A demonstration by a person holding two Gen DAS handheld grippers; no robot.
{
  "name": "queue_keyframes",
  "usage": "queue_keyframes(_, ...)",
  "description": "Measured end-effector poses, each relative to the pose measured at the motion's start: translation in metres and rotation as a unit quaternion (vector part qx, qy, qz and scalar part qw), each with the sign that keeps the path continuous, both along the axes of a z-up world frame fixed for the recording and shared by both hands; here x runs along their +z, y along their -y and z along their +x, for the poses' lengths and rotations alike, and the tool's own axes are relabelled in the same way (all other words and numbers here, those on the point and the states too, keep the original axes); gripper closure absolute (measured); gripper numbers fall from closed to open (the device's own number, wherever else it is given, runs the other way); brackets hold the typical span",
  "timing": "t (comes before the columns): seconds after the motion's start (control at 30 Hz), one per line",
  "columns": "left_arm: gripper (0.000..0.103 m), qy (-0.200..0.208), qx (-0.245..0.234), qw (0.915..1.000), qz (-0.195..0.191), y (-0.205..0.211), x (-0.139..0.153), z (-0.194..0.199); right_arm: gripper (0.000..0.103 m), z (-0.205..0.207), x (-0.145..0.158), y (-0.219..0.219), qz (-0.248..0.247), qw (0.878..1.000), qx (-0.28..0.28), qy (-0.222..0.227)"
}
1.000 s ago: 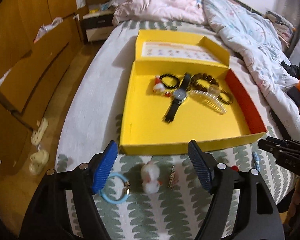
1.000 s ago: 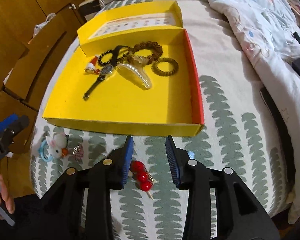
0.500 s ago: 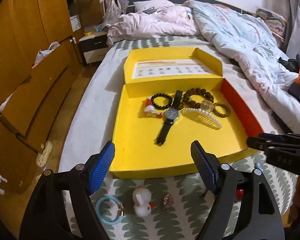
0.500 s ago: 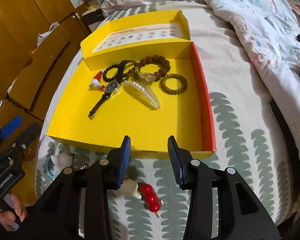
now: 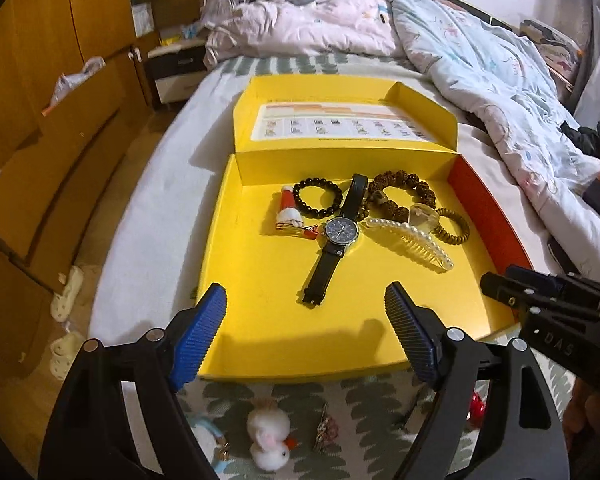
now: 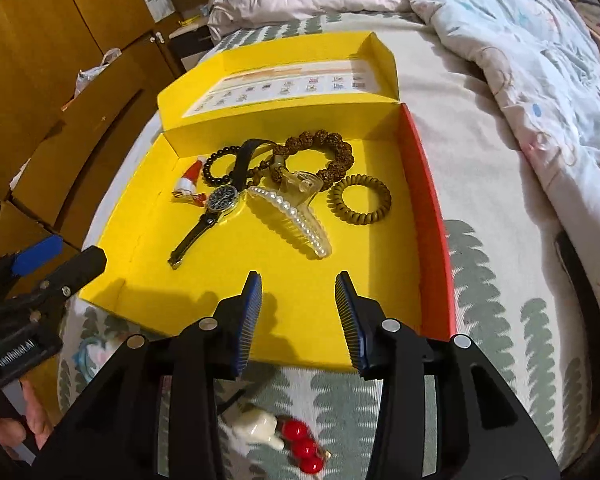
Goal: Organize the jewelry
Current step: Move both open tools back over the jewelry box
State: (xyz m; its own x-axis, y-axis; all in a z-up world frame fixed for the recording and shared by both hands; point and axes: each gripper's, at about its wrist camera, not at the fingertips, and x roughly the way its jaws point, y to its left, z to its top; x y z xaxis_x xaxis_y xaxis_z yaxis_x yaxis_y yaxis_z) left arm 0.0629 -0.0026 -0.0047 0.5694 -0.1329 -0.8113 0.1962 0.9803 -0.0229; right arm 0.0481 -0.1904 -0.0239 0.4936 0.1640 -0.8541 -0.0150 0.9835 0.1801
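Observation:
An open yellow box (image 5: 260,344) lies on the bed. Inside it are a black watch (image 5: 340,232), a pearl hair claw (image 5: 416,240), a black bead bracelet (image 5: 318,200), a brown bead bracelet (image 5: 404,184), a spiral hair tie (image 5: 454,226) and a Santa clip (image 5: 288,212). My left gripper (image 5: 304,292) hovers over the box's front part, its jaws opening with nothing between them. My right gripper (image 6: 298,280) hovers beside it, open and empty. On the bedspread in front of the box lie a white fluffy duck tie (image 5: 268,440), a small brooch (image 5: 326,428) and a red berry clip (image 6: 302,446).
Wooden wardrobes (image 5: 40,120) stand to the left, with slippers (image 5: 66,296) on the floor. A crumpled quilt (image 5: 500,92) covers the bed's right side. A nightstand (image 5: 172,68) stands behind the bed's left corner. The box's lid (image 5: 340,124) stands up at the back.
Both grippers have moved forward from above the loose pieces on the bedspread to above the box's front edge. The left jaws have widened a little.

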Motion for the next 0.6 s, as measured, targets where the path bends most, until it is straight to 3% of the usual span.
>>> queue_keyframes(0.27,0.023,-0.084,-0.009,0.9958,-0.036,0.004,-0.029,0.039,0.061,0.049,-0.018,-0.003,-0.003,0.999,0.007,-0.034)
queue_keyframes(0.47,0.023,-0.108,-0.007,0.9938,-0.026,0.009,-0.044,0.055,0.06,0.074,-0.028,-0.014,-0.002,0.999,0.018,-0.047)
queue_keyframes(0.6,0.023,-0.124,-0.009,0.9921,-0.021,0.011,-0.052,0.07,0.06,0.082,-0.04,-0.022,-0.029,0.998,0.023,-0.059)
